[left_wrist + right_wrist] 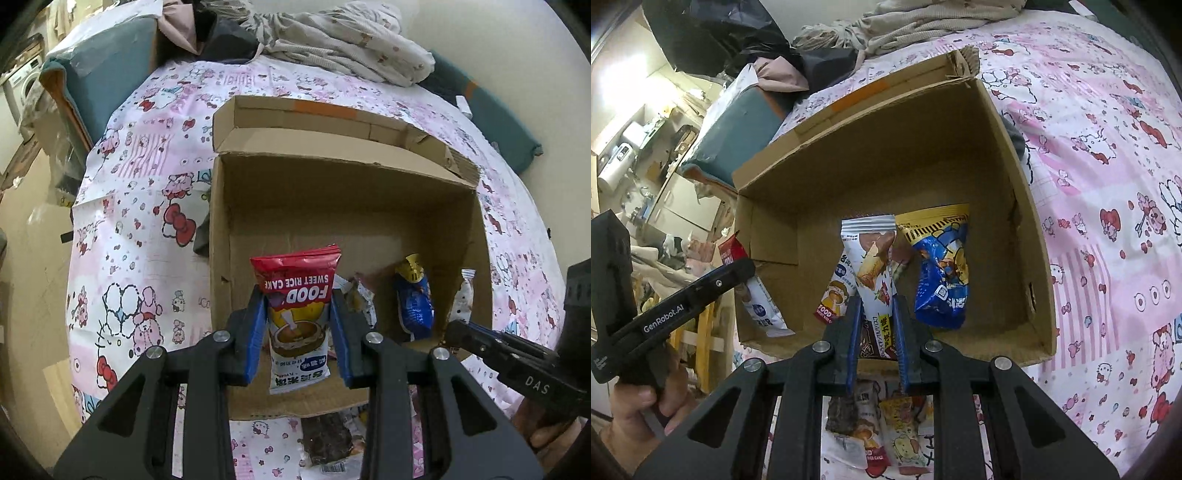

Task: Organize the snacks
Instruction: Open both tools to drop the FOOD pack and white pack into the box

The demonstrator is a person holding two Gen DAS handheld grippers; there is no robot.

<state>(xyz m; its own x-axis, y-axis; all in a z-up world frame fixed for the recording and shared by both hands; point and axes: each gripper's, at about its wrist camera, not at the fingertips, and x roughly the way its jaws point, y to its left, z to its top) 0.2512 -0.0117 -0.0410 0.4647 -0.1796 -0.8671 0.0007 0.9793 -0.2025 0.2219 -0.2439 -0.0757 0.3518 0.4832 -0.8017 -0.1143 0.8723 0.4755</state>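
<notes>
An open cardboard box (221, 206) (1027, 206) lies on a pink cartoon-print bedsheet. My left gripper (297, 295) is shut on a red-and-white sweet rice cake packet (297, 317), held over the box's near left part. My right gripper (876, 304) is shut on a white-and-brown chocolate snack packet (873, 266), held over the box's near edge. Inside the box lie a blue snack packet (413, 302) (942, 269) and another rice cake packet (833, 299). The left gripper with its packet (757, 306) also shows at the left of the right wrist view.
Several loose snack packets (871, 432) (328, 443) lie on the sheet (1108, 184) just in front of the box. Piled clothes (343, 40) and a teal cushion (103, 81) sit beyond the box. The bed's edge and room clutter lie to the left.
</notes>
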